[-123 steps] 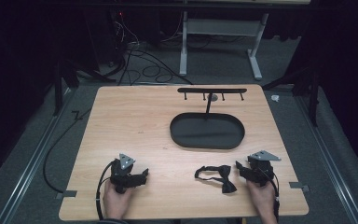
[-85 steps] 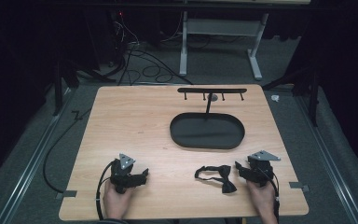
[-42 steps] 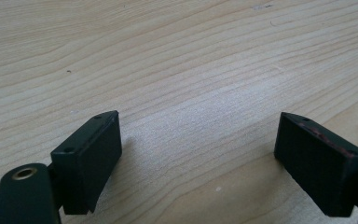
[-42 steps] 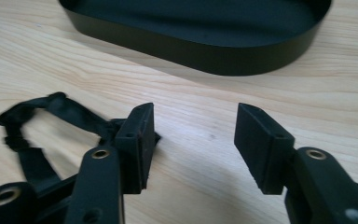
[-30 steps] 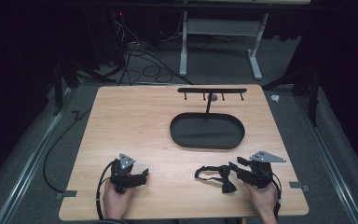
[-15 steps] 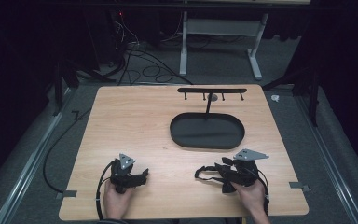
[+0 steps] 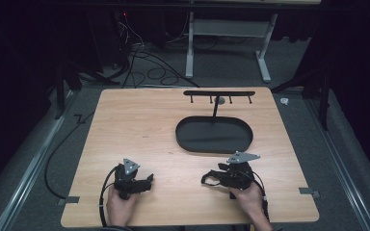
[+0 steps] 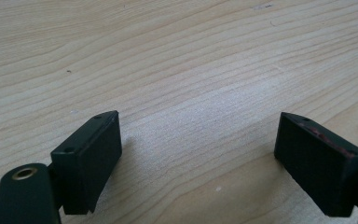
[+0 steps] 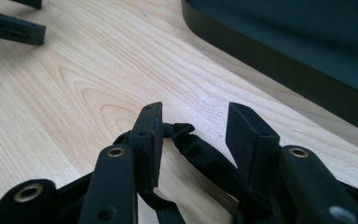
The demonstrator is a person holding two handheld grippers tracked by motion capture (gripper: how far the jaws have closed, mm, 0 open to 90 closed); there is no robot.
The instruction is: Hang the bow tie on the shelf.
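On the wooden counter (image 7: 144, 125) a black bow tie (image 9: 200, 156) lies near the front edge, right of centre. The right gripper (image 7: 220, 178) has come in over it: in the right gripper view the tie's knot and dark fabric sit between the two black fingers (image 9: 254, 140), with a strap running back under the gripper. The left-hand finger in that view stands right against the fabric, while the other one shows a small gap of bare wood beside it, so the pads are not pressing the tie; the fingers stand partly apart, having just been closing a little around it. In the high view the tie (image 7: 209, 179) pokes out to the left of the gripper's tips.

Behind it, further back on the counter, sits a black oval tray (image 7: 185, 139) with a hook rack (image 7: 219, 93) rising from its far side; the tray's rim is near in the right gripper view.

The left gripper (image 7: 147, 182) rests on the counter well apart from the tie, its fingers (image 8: 91, 158) wide apart over bare wood, holding nothing
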